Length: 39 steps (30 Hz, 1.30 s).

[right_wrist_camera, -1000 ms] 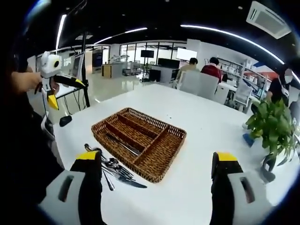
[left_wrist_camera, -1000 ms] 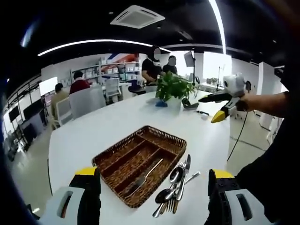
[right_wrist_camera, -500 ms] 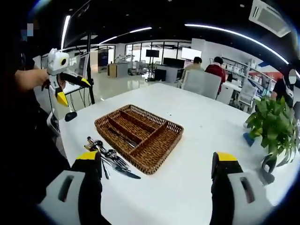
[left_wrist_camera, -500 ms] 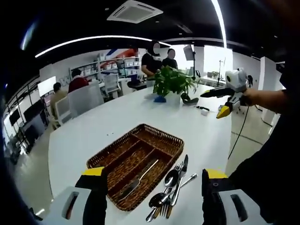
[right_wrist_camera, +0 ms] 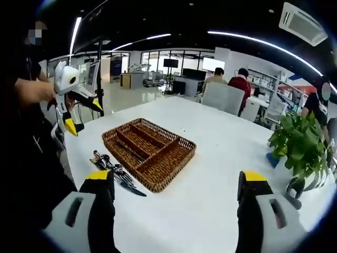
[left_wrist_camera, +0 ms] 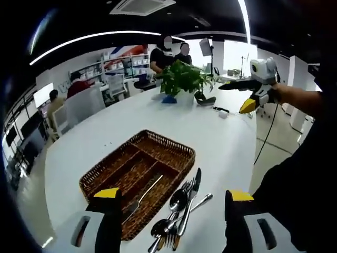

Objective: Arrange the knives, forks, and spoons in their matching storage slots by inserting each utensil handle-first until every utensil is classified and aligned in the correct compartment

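**Both grippers empty, utensil pile nearest the left one**

Jaws on both grippers stand wide apart with nothing between them: the left gripper (left_wrist_camera: 167, 208) hangs low over the utensil pile (left_wrist_camera: 179, 211), and the right gripper (right_wrist_camera: 176, 192) is held higher and farther off, looking across the table.

In the left gripper view the pile lies on the white table (left_wrist_camera: 95, 142) just beside the long side of the wicker tray (left_wrist_camera: 138, 174), between the two jaws and slightly ahead of them. A knife (left_wrist_camera: 190, 201) runs lengthwise away from the camera, roughly along the jaws' own line and roughly parallel to the tray's dividers; spoons (left_wrist_camera: 176, 199) and forks overlap beside it (which handle lies over which I cannot tell). One utensil (left_wrist_camera: 143, 194) already lies in the tray's nearest long slot, apparently a fork.

In the right gripper view the same tray (right_wrist_camera: 149, 148) sits ahead and left of centre, with the pile (right_wrist_camera: 113, 173) on its near-left side, just above the left-hand jaw.

The left gripper is judged the nearer to the pile, so the next pick looks like its job: a short reach down and forward, closing across a handle.

Around this: a potted plant (left_wrist_camera: 181, 79) at the far end of the table, and people seated and standing beyond it.
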Motion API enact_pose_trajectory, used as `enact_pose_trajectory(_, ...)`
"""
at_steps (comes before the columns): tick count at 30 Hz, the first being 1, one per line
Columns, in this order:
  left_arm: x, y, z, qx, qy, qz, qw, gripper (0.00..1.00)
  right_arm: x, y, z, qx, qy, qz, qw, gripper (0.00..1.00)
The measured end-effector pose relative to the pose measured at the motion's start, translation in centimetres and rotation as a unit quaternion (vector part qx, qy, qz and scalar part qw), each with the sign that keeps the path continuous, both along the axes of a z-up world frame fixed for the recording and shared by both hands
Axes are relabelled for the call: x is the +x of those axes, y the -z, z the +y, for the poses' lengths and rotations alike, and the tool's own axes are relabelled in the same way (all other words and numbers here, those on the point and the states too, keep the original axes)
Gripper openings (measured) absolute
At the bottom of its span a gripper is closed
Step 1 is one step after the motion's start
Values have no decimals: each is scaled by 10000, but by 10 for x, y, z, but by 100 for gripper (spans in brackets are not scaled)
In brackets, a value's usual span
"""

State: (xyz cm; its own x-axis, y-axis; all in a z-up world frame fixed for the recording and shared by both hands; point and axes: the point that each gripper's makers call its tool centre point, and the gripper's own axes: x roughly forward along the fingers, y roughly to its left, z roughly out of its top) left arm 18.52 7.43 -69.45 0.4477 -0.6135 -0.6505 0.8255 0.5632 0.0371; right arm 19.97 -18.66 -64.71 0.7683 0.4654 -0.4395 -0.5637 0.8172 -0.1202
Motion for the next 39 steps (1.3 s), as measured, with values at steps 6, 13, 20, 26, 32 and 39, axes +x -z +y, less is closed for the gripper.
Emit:
enact_pose_trajectory(6, -14, 39, -20, 304, 379, 401, 9980, 77, 0, 9, -8, -18, -12, 69, 10000, 99)
enact_pose_trajectory(13, -19, 76, -35, 592, 554, 746, 9939, 72, -2, 6, -12, 79, 38, 37, 10000, 99)
enact_pose_trajectory(20, -22, 92, -43, 674, 581, 1101, 9899, 62, -8, 14, -19, 87, 88, 131, 9998, 99)
enact_pose_trajectory(26, -27, 98, -49, 615, 611, 1231, 9886, 54, -10, 15, -24, 84, 138, 168, 9997, 99)
enact_pose_trajectory(32, -35, 111, -52, 530, 661, 1566, 9840, 44, -12, 15, -24, 42, 148, 155, 9998, 99)
enact_pose_trajectory(39, -45, 125, -57, 547, 744, 1878, 9779, 38, -19, 17, -27, -49, 134, 176, 9997, 99)
